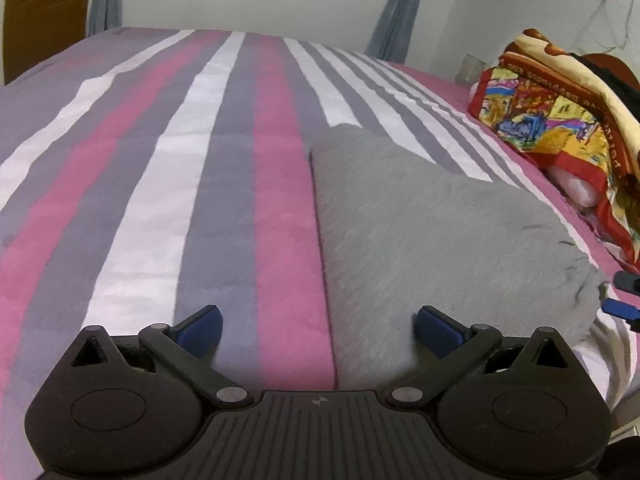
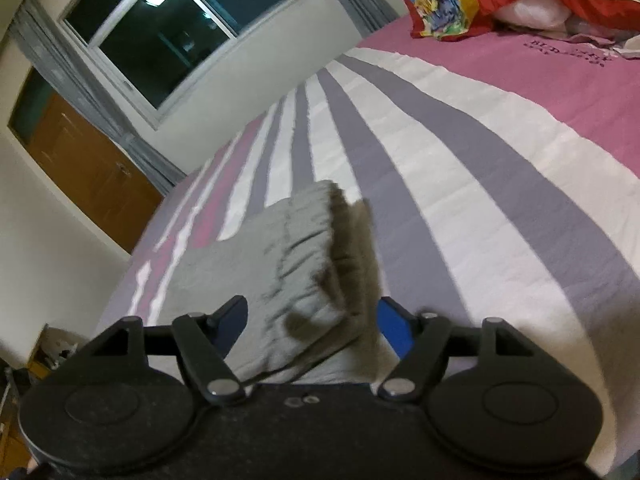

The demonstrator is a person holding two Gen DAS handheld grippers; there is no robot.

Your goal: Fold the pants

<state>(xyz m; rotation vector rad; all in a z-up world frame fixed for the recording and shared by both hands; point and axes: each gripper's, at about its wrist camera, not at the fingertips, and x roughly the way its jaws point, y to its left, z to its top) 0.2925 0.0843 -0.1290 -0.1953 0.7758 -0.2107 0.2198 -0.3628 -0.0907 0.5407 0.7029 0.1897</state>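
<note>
The grey pants (image 1: 432,240) lie folded in a long strip on the striped bedspread (image 1: 168,168). My left gripper (image 1: 318,326) is open and empty, low over the near end of the strip, its right finger over the cloth. My right gripper (image 2: 314,330) is open, with the ribbed waistband end of the pants (image 2: 304,264) between its blue pads; the pads do not press it. The right gripper's blue tip also shows in the left wrist view (image 1: 622,306) at the pants' right end.
A bright patterned blanket (image 1: 560,120) over a white pillow lies at the right side of the bed. A window (image 2: 172,28), grey curtains and a wooden door (image 2: 88,160) stand beyond the bed. The bedspread (image 2: 480,200) stretches to the left and ahead.
</note>
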